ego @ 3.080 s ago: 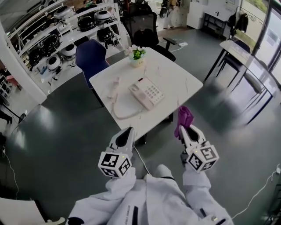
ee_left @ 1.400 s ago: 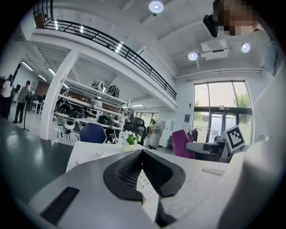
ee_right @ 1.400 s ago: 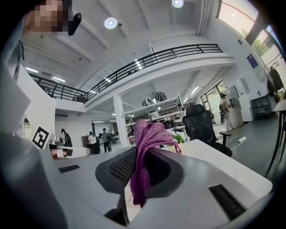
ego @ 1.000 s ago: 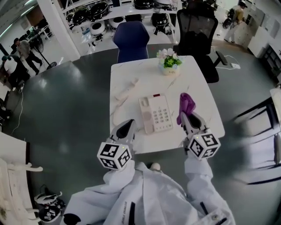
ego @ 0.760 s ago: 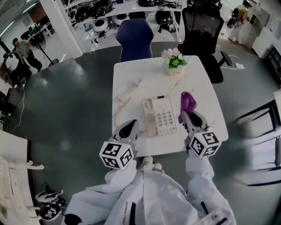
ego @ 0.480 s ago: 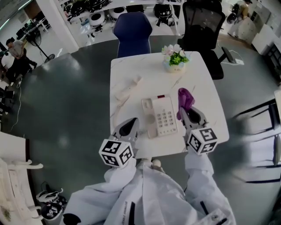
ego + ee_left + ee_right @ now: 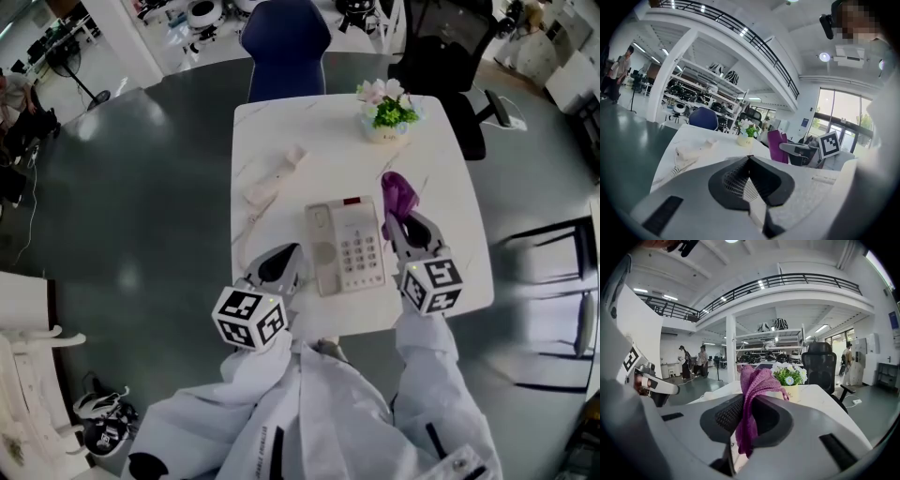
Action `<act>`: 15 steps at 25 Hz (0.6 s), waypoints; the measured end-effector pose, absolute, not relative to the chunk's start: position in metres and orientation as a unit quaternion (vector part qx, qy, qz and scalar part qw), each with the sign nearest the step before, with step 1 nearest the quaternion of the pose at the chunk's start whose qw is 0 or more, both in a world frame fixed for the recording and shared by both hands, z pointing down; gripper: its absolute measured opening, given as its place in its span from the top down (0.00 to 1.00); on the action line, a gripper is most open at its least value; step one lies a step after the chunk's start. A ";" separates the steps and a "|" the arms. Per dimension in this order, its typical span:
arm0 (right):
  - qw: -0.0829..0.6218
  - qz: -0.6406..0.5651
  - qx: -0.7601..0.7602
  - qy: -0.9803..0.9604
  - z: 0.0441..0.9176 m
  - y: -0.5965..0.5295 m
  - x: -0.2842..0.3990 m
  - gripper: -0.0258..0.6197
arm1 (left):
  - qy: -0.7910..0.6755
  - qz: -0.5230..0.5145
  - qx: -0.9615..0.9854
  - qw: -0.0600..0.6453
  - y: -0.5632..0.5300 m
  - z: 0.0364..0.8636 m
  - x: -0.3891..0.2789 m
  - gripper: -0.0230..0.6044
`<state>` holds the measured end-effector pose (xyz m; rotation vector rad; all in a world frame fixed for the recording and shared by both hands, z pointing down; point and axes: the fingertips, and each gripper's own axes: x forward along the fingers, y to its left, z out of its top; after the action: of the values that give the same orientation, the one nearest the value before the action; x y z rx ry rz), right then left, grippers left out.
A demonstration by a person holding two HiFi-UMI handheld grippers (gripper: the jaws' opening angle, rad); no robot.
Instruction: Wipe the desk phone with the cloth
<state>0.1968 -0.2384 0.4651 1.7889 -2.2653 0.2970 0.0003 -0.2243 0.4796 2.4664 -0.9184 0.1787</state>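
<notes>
Right tongs (image 7: 401, 218) pinch the cloth (image 7: 397, 191); left tongs (image 7: 278, 269) pressed together — empty. Hard wipes may shove the phone (image 7: 347, 246) toward 6 o'clock.

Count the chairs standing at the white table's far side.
2: a blue chair at the far edge's left, a black office chair by the far right corner. Others may be hidden.

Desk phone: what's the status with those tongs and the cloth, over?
Right tongs shut on purple cloth, beside desk phone. Left tongs shut, empty. Handset off, lying left; nothing blocking.
</notes>
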 end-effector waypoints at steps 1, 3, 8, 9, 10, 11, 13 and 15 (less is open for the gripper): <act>0.124 0.100 0.612 -0.775 0.468 -0.242 0.198 0.90 | -0.335 0.067 0.905 0.252 -0.226 0.482 0.001 0.97; 0.137 0.094 0.611 -0.774 0.473 -0.250 0.197 0.90 | -0.331 0.071 0.905 0.257 -0.229 0.488 0.003 0.97; 0.170 0.081 0.603 -0.775 0.484 -0.269 0.192 0.90 | -0.317 0.081 0.907 0.264 -0.236 0.499 0.007 0.97; 0.177 0.079 0.601 -0.776 0.487 -0.272 0.190 0.90 | -0.315 0.083 0.908 0.265 -0.237 0.501 0.007 0.97; 0.184 0.076 0.598 -0.777 0.489 -0.275 0.188 0.90 | -0.314 0.085 0.908 0.265 -0.238 0.502 0.008 0.97; 0.189 0.073 0.594 -0.779 0.492 -0.277 0.186 0.90 | -0.314 0.086 0.908 0.265 -0.239 0.504 0.007 0.97; 0.197 0.067 0.582 -0.786 0.496 -0.283 0.181 0.90 | -0.317 0.088 0.906 0.267 -0.242 0.508 0.007 0.97; 0.207 0.067 0.566 -0.796 0.503 -0.286 0.176 0.90 | -0.322 0.090 0.902 0.271 -0.242 0.512 0.006 0.97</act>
<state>0.1759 -0.2857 0.5028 1.5752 -2.2155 0.1854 0.0061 -0.2417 0.5118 2.4306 -0.8681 0.2425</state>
